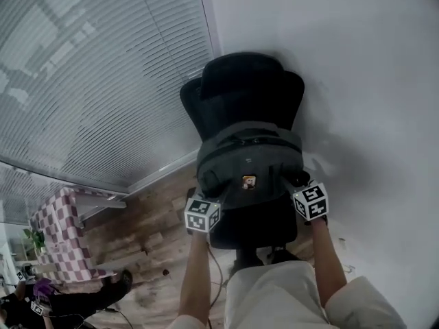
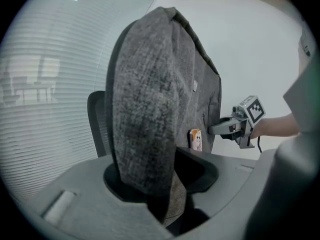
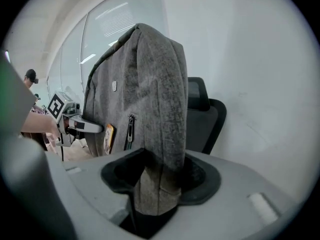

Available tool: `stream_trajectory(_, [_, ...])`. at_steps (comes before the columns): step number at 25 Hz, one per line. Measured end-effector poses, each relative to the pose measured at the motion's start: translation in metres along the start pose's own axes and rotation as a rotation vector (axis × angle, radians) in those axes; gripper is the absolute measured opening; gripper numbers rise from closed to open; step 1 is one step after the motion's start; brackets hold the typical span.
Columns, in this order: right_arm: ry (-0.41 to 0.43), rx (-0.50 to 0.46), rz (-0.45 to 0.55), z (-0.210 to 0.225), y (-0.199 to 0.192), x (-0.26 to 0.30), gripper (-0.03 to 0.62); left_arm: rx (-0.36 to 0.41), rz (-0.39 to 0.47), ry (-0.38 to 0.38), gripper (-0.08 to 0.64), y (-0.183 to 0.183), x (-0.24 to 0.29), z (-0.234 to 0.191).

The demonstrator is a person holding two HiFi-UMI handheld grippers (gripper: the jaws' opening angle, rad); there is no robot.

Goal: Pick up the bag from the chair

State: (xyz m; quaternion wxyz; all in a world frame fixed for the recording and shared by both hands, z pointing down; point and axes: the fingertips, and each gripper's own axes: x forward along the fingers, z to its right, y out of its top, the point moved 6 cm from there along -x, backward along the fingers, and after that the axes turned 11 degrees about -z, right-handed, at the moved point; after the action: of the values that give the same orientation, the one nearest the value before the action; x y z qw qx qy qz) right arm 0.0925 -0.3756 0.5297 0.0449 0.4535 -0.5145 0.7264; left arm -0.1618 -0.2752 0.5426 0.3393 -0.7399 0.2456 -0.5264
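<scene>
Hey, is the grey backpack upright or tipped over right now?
Upright. The backpack stands tall in both gripper views, with the left gripper and right gripper each clamped on a side edge.

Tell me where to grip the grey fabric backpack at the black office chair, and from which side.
Take the grey fabric backpack by its two narrow side edges, low down, one gripper from each side: it is wide and upright, and the edges are thin enough for the jaws. The left gripper and right gripper clamp there now.
</scene>
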Motion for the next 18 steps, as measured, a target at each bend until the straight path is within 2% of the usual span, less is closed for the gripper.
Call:
stream_trajectory(5, [0.023,-0.022,0.031,0.005,-0.016,-0.045,0.195,0.014,0.012,0.031,0.172,0.001,-0.020,0.048])
stream_trajectory(9, [0.092,-0.009,0.053,0.007,-0.030,-0.090,0.195,0.003,0.014,0.055,0.172,-0.004,-0.044,0.095])
stream_trajectory(18, [0.082,-0.061,0.117,0.008,-0.047,-0.141,0.192,-0.002,0.039,0.107,0.161,-0.010,-0.075,0.156])
